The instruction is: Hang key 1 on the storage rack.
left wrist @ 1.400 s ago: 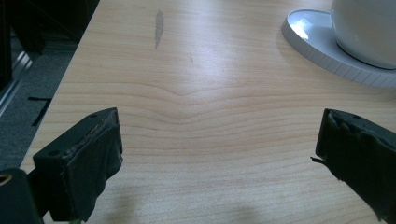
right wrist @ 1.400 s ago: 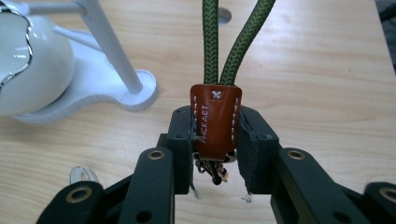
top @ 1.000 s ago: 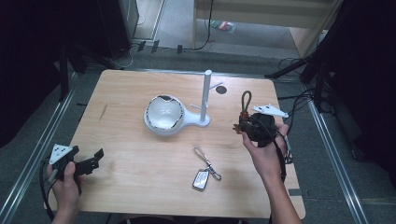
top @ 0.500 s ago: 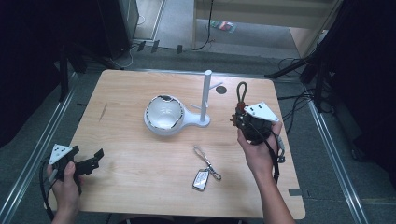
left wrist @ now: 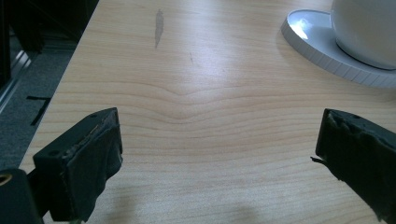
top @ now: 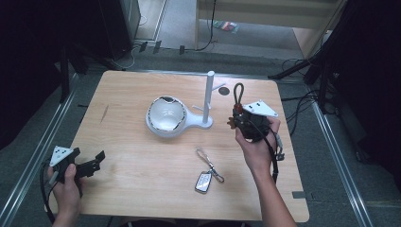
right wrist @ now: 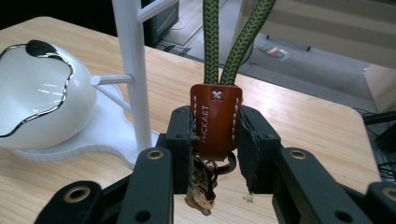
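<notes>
Well, bowl [top: 165, 116] on white stand [top: 206, 97] (contents unclear).

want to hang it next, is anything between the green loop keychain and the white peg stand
Nothing visible. The right hand-held gripper holds the keychain upright just beside the stand, loop free, with only open air between them.

Right tool [right wrist: 215, 135] clamped, left tool [left wrist: 219, 154] agape

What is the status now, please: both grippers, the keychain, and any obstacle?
Right gripper shut on keychain, green loop up. Left gripper open, idle. White stand close beside; path clear.
</notes>
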The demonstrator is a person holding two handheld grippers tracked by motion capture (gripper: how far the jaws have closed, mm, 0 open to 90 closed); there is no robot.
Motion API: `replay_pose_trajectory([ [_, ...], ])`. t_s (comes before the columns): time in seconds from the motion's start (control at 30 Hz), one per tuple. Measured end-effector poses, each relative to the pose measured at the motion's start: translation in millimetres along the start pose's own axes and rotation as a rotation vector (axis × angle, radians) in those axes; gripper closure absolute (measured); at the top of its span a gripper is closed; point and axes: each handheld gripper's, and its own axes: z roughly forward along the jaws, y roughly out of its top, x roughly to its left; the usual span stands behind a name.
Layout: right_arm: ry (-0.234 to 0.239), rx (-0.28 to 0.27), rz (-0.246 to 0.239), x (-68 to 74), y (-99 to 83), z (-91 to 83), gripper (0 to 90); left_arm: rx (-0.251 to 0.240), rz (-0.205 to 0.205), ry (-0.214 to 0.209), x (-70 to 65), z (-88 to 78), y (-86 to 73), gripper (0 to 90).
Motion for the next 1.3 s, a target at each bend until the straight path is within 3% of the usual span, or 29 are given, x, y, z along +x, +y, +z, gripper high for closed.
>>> replay_pose_trajectory([
  [0.27,0.056,0.017,0.004,3.8,5.4,10.1,68.4,0.0,0.0,-0.001,0.0,0.1,0.0,0.8],
  [0.8,0.109,0.071,0.014,4.3,17.9,28.8,68.3,0.001,-0.004,-0.004,0.3,0.3,0.1,0.8],
  [1.3,0.185,0.107,0.053,2.9,20.1,42.9,68.2,0.001,-0.006,-0.005,0.3,0.6,0.1,0.8],
])
